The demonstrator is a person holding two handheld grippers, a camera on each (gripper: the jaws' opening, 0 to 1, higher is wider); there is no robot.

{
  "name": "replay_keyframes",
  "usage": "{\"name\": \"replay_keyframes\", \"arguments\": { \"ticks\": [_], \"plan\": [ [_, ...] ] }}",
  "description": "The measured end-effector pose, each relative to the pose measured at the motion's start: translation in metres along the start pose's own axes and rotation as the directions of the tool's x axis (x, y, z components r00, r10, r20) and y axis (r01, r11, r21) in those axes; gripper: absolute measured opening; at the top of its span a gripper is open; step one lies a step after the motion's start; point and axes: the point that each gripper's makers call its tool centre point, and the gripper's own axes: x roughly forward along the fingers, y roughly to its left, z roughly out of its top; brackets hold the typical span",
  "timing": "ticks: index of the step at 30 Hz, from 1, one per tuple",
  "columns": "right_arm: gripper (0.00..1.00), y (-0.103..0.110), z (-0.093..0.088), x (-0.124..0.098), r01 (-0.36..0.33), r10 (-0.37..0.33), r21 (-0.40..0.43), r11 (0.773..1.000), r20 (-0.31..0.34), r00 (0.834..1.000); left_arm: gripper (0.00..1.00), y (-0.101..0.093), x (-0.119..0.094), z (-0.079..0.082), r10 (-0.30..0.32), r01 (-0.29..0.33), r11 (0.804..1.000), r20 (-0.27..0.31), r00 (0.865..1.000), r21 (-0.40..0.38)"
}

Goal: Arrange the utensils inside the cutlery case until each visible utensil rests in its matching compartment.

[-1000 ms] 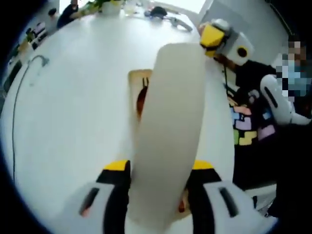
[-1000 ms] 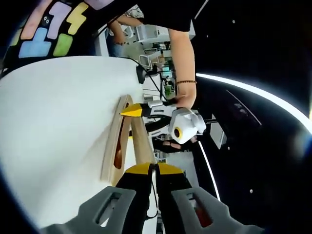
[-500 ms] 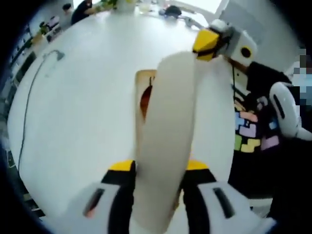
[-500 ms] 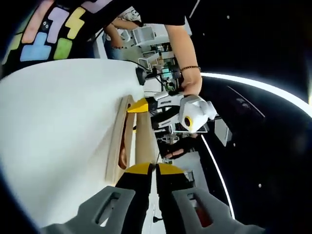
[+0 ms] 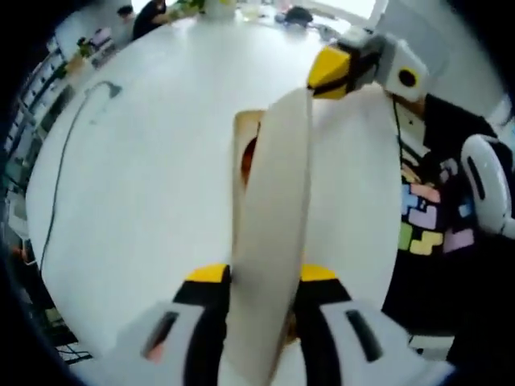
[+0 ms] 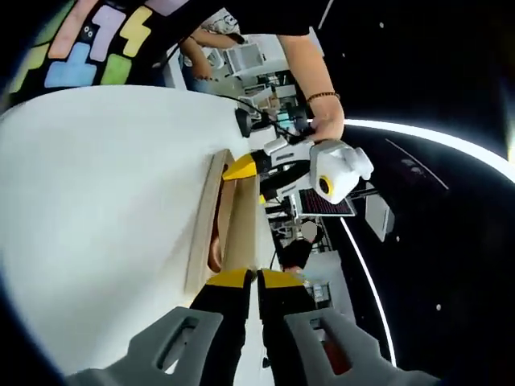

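Observation:
A long pale wooden lid [image 5: 273,201] is held at both ends above the table. In the left gripper view, my left gripper [image 5: 256,273] is shut on its near end, and my right gripper [image 5: 330,68] clamps the far end with yellow tips. Beneath it lies the wooden cutlery case [image 5: 240,137], with a brown utensil [image 5: 248,157] partly hidden by the lid. In the right gripper view, my right gripper [image 6: 257,277] is shut on the lid [image 6: 243,225], which runs to my left gripper [image 6: 241,169]. The case [image 6: 201,233] lies just left of it.
The round white table [image 5: 145,177] spreads around the case, with a thin cable [image 5: 60,161] near its left edge. A person in a black shirt with coloured blocks [image 5: 426,217] stands at the right edge. A hand [image 6: 326,121] holds the left gripper.
The lid has turned more onto its edge and looks narrower in the left gripper view. Both grippers keep their hold. In the right gripper view the left gripper sits higher and further right.

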Motion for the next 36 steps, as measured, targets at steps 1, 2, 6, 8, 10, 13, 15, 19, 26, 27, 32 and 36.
{"name": "replay_keyframes", "arguments": {
  "ticks": [1, 2, 6, 8, 10, 13, 15, 19, 26, 27, 32, 36],
  "plan": [
    [0.02, 0.003, -0.002, 0.0, -0.012, 0.012, 0.009, 1.0, 0.0, 1.0, 0.32, -0.001, 0.0, 0.0, 0.003, -0.003, 1.0, 0.001, 1.0, 0.005],
    [0.02, 0.004, -0.003, -0.001, -0.013, 0.014, 0.01, 1.0, -0.002, 1.0, 0.32, -0.001, 0.0, 0.0, 0.005, -0.005, 1.0, 0.002, 1.0, 0.004],
    [0.02, 0.005, -0.006, -0.004, -0.028, 0.027, 0.056, 0.998, 0.006, 1.0, 0.32, -0.006, 0.001, 0.001, 0.001, -0.001, 1.0, 0.008, 1.0, 0.004],
    [0.03, 0.006, -0.005, -0.004, -0.039, 0.039, 0.077, 0.996, 0.003, 0.999, 0.32, -0.007, 0.0, 0.001, 0.001, -0.001, 1.0, 0.005, 1.0, 0.003],
    [0.03, 0.008, -0.008, -0.005, -0.05, 0.05, 0.105, 0.993, 0.004, 0.999, 0.35, -0.009, 0.0, 0.002, -0.002, 0.002, 1.0, 0.012, 1.0, 0.007],
    [0.04, 0.012, -0.014, -0.005, -0.07, 0.071, 0.114, 0.991, -0.005, 0.997, 0.41, -0.011, 0.001, 0.001, -0.022, 0.022, 1.0, 0.006, 1.0, -0.002],
    [0.04, 0.013, -0.016, -0.004, -0.074, 0.075, 0.122, 0.99, -0.005, 0.997, 0.41, -0.01, 0.001, 0.001, -0.025, 0.025, 1.0, 0.01, 1.0, -0.005],
    [0.04, 0.014, -0.015, -0.001, -0.086, 0.088, 0.137, 0.987, -0.007, 0.996, 0.4, -0.003, 0.001, 0.002, -0.022, 0.022, 1.0, 0.028, 0.999, -0.015],
    [0.13, 0.022, -0.022, 0.011, -0.207, 0.217, 0.359, 0.91, 0.013, 0.976, 0.4, 0.001, 0.0, 0.004, -0.022, 0.024, 0.999, 0.055, 0.998, -0.038],
    [0.15, 0.018, -0.022, 0.013, -0.207, 0.218, 0.379, 0.902, 0.016, 0.976, 0.4, 0.002, 0.001, 0.004, -0.023, 0.025, 0.999, 0.055, 0.998, -0.038],
    [0.28, 0.012, -0.011, 0.029, -0.335, 0.343, 0.449, 0.828, 0.067, 0.937, 0.4, 0.0, 0.0, 0.003, -0.021, 0.022, 0.999, 0.05, 0.999, -0.037],
    [0.39, 0.018, -0.004, 0.039, -0.407, 0.423, 0.446, 0.797, 0.069, 0.903, 0.39, -0.001, -0.001, 0.003, -0.02, 0.022, 0.999, 0.044, 0.999, -0.042]
  ]
}}
